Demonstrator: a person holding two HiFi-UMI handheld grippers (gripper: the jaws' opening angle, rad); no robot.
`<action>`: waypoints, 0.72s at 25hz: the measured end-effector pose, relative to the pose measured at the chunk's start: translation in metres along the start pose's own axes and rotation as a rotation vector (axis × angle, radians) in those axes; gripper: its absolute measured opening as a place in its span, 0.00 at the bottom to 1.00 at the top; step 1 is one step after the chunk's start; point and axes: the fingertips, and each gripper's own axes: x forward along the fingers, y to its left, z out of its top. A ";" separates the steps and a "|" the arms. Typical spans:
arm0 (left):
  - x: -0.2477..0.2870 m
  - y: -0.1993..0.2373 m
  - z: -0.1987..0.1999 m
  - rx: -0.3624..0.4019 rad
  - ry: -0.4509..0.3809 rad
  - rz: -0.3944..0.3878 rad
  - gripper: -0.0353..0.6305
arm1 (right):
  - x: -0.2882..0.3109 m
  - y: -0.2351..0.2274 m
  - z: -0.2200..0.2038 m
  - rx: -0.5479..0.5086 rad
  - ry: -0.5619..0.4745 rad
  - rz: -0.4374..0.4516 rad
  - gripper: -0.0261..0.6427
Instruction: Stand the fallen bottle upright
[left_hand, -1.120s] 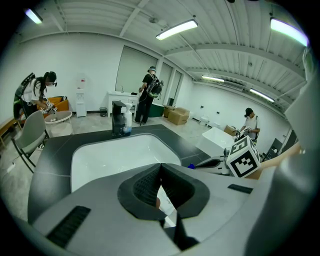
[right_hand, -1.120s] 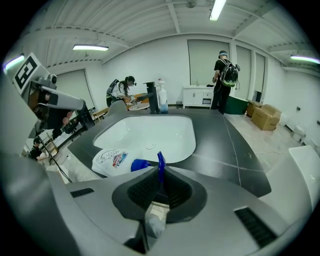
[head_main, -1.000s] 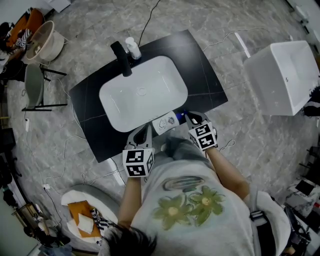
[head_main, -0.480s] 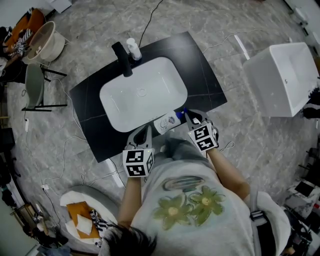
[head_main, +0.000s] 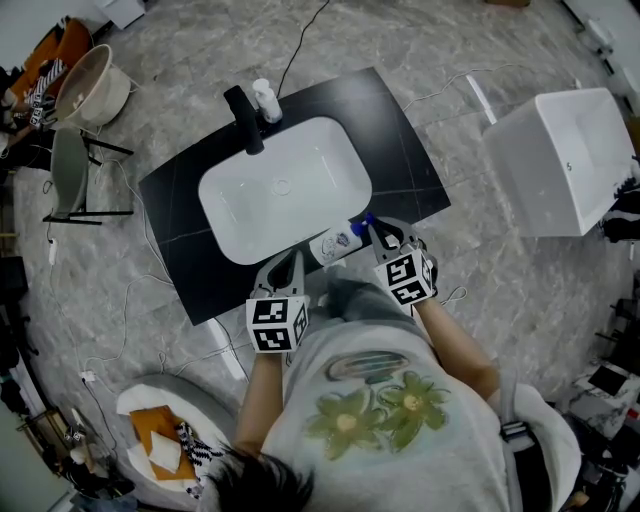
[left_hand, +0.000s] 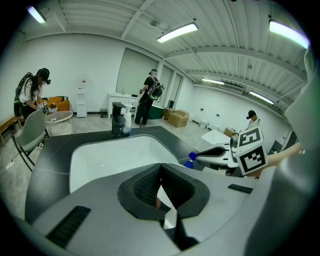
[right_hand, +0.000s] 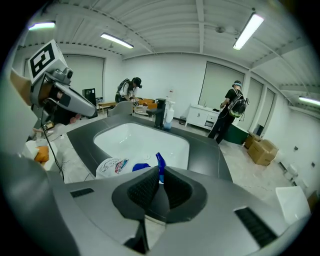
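White plastic with a blue head: that was the spray bottle (head_main: 335, 244), down on its side on the black countertop (head_main: 180, 215), along the near edge just in front of the white basin (head_main: 285, 200). Its body pointed toward your left and its blue end toward your right.

Your right gripper (head_main: 380, 236) was right at that blue end. In the right gripper view the two dark pads were drawn in, and a thin blue trigger (right_hand: 159, 167) stood up between their tips, so the jaws were pinched on it. The printed body of the bottle lay low and to the left, flat against the counter – not upright.

Your left gripper (head_main: 287, 268) sat just beside the bottle's base end, over the counter's front edge. In the left gripper view its pads met along one seam with nothing of the bottle between them – closed and empty.

At the far side of the basin stood the black faucet (head_main: 243, 117), and just beside it a white soap dispenser (head_main: 266, 97), both well apart from your grippers.
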 end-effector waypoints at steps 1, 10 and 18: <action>0.000 -0.001 0.001 0.001 -0.003 -0.001 0.08 | -0.001 0.000 0.002 -0.008 -0.005 -0.003 0.12; -0.004 -0.006 0.004 0.017 -0.022 -0.002 0.08 | -0.014 0.002 0.017 -0.119 -0.041 -0.036 0.12; -0.010 -0.006 0.002 0.018 -0.022 0.000 0.08 | -0.021 0.005 0.030 -0.196 -0.063 -0.066 0.12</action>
